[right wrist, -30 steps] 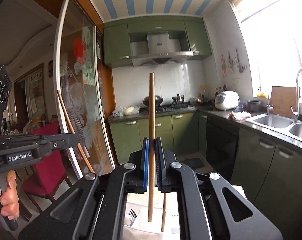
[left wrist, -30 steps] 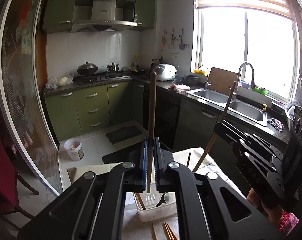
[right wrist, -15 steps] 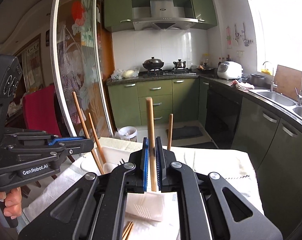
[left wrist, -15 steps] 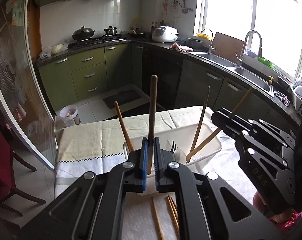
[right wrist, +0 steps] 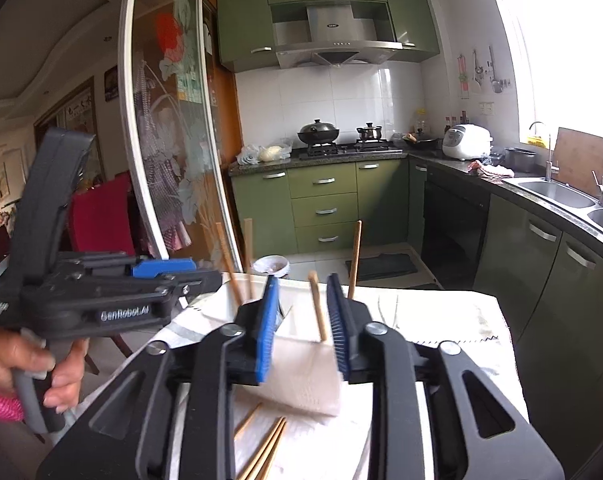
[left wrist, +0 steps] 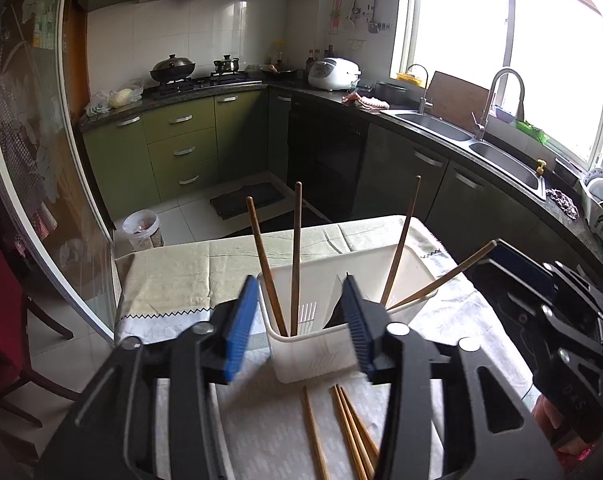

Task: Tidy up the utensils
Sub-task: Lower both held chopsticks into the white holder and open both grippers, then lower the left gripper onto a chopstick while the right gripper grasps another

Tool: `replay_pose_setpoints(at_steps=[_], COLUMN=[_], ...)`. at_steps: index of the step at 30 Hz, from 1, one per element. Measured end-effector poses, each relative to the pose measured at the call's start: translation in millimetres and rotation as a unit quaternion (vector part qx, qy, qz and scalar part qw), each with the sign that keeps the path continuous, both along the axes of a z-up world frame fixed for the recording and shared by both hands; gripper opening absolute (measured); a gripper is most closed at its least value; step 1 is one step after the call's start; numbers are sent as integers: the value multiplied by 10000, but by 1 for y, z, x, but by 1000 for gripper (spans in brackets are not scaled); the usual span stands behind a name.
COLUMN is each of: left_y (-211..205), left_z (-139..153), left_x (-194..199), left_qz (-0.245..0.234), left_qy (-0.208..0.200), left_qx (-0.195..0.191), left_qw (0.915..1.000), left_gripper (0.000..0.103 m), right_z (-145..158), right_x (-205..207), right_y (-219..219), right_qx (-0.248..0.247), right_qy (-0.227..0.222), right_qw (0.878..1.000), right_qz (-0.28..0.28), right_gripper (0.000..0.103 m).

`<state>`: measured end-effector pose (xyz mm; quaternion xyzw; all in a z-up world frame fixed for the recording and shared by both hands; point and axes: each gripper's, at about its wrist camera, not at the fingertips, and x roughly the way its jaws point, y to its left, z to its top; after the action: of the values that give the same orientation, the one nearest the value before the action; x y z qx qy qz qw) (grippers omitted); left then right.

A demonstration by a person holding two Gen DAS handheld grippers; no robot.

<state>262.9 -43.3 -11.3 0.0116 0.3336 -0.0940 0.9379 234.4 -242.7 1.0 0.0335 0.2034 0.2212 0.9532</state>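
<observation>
**Both tongs wide, chopsticks standing in the white bin**

Left tongs (left wrist: pixel 297 328): spread wide, nothing gripped, blue pads on either side of the near left corner of the white bin (left wrist: pixel 313 360). Between those pads, at 12 o'clock, two brown chopsticks (left wrist: pixel 297 256) upright in the bin's near compartment, one tilted toward 11 o'clock, the other close to vertical, touching neither pad. Farther at 1 o'clock, two more sticks (left wrist: pixel 401 244) leaning out of the bin toward 1 and 2 o'clock. Loose chopsticks (left wrist: pixel 349 432) flat on the cloth-covered surface (left wrist: pixel 173 276) just in front of the bin, at 6 o'clock from the tongs, partly hidden by the frame.

Right tongs (right wrist: pixel 303 324): also parted wide, holding nothing. One pale chopstick (right wrist: pixel 317 306) standing in the gap between the pads, slightly tilted, clear of both. Another stick (right wrist: pixel 355 258) upright just beyond the right pad at 1 o'clock; two more (right wrist: pixel 235 266) at 11 o'clock behind the left pad. Loose sticks (right wrist: pixel 267 446) on the surface at 6 o'clock. At 9 o'clock, left hand (right wrist: pixel 25 364) wrapped around the other tool's handle.
</observation>
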Motion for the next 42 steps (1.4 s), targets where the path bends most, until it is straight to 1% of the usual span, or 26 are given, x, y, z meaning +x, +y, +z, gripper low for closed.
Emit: replay_pose_setpoints(at_steps=[1,3,5,8,9,10,11,12,14,15,17,19,21,26,29,30,31,32,34,37,40,42], left_y=[2,5,8,8,7,5,5,4,1,-1,-5,-8,-11,-19,-21,-21,-23,-25,-26,-20,-3,7], left_z=[2,-3,-20,-67,-83,-101,-116,-131,-151,-157,-162,-164,-165,-172,-172,-172,-173,-174,-174,-175,-174,-175], left_x=[-7,-20,-29,-37,-37,-37,-37,-35,-34,-33,-31,-29,-27,-22,-19,-18,-19,-18,-20,-23,-27,-28], left_qz=[29,101,132,54,13,-47,-95,-104,-87,-98,-106,-72,-37,1,-7,-8,-16,-41,-104,-117,18,89], left_qy=[-21,123,524,1402,1690,1984,2271,2534,2855,2919,2957,2957,2961,3073,3047,3044,3033,3021,3007,3019,3013,2998], left_qx=[32,190,246,328,334,309,240,135,2,14,55,158,242,351,422,445,494,529,597,590,552,523], left_qw=[10000,9997,9982,9896,9850,9796,9735,9672,9583,9564,9552,9551,9548,9510,9515,9515,9516,9518,9518,9514,9519,9525], left_gripper=[60,60,60,60,53,41,36,32,32,32,27,19,19,19,19,15,8,8,7,7,7,7], right_z=[-1,-4,-12,-27,-33,-39,-44,-51,-62,-67,-75,-83,-85,-87,-88,-90,-92,-95,-105,-120,-137,-146], right_x=[-9,-24,-39,-54,-57,-60,-61,-64,-68,-69,-71,-74,-75,-70,-66,-64,-63,-62,-56,-43,-25,-15], right_y=[-3,-10,-19,-36,-42,-48,-53,-58,-64,-67,-72,-76,-78,-75,-65,-59,-52,-44,-27,-5,15,25], right_qx=[-25,-131,-285,-451,-503,-542,-565,-593,-690,-723,-703,-688,-665,-636,-702,-759,-826,-867,-895,-794,-736,-718], right_qy=[29,157,277,575,691,822,944,1057,1236,1307,1449,1539,1598,1721,1825,1872,1931,2021,2320,2780,3218,3447], right_qw=[10000,9998,9991,9963,9949,9933,9918,9903,9872,9861,9845,9831,9824,9809,9791,9781,9768,9751,9686,9561,9414,9330], right_qz=[9,9,-135,-442,-527,-606,-646,-675,-732,-734,-702,-710,-700,-651,-561,-503,-409,-267,52,471,688,746], right_gripper=[32,36,39,40,40,40,40,40,40,40,40,40,40,40,40,40,40,40,40,40,39,36])
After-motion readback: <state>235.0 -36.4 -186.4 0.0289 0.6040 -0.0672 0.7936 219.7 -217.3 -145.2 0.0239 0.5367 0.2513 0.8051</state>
